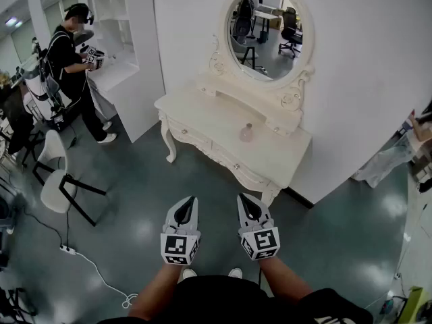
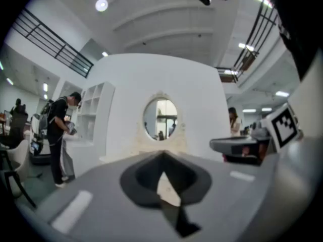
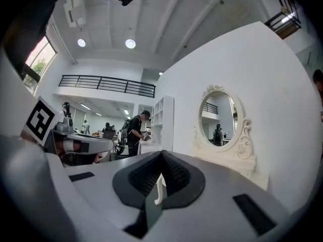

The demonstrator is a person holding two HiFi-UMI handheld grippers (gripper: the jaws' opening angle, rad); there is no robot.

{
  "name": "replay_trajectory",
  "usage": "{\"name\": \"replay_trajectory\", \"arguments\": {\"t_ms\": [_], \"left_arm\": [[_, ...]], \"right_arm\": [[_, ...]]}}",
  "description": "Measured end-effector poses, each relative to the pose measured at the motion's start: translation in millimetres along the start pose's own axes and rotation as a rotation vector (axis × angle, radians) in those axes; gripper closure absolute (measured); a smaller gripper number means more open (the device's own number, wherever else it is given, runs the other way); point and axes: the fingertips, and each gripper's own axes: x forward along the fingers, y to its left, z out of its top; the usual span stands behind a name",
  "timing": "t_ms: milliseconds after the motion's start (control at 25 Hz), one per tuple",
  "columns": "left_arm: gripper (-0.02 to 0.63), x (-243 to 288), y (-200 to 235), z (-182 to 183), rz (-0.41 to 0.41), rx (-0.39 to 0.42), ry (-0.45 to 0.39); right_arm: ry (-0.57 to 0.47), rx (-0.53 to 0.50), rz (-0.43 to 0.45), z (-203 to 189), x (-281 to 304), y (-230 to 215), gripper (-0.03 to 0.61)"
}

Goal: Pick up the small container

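Head view: the small container (image 1: 247, 133) stands upright on the white tabletop (image 1: 197, 111) below the mirror (image 1: 265, 32), well apart from you across the floor (image 1: 135, 201). Your left hand-held gripper (image 1: 190, 202) and right hand-held gripper (image 1: 243, 201) point toward it, both closed and empty. It lies straight ahead of the right one, which seems nearer.

We hold the left tongs (image 1: 190, 202) and the right tongs (image 1: 243, 200) side by side above the glossy grey floor (image 1: 135, 208), both closed to a point and aimed at a carved white counter (image 1: 202, 110). The small container (image 1: 247, 133) stands on it below an oval mirror (image 1: 265, 32), well apart from both tongs. At left, a person (image 1: 71, 66) in black stands at white shelves (image 1: 108, 5), near a white chair (image 1: 52, 152).
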Motion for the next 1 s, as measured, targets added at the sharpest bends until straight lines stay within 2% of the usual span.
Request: {"name": "replay_trajectory", "arguments": {"t_ms": [600,1000], "left_arm": [[0.607,-13.6,22.4,-13.3,0.003,-0.015,0.02],[0.607,-35.8,59.1,-19.3,-0.019,-0.013,0.027]], "right_arm": [[0.004,0.013,0.017,-8.6,11.4,32.2,0.574],[0.004,0.016,0.017,-8.2,32.3,80.6,0.574]]}}
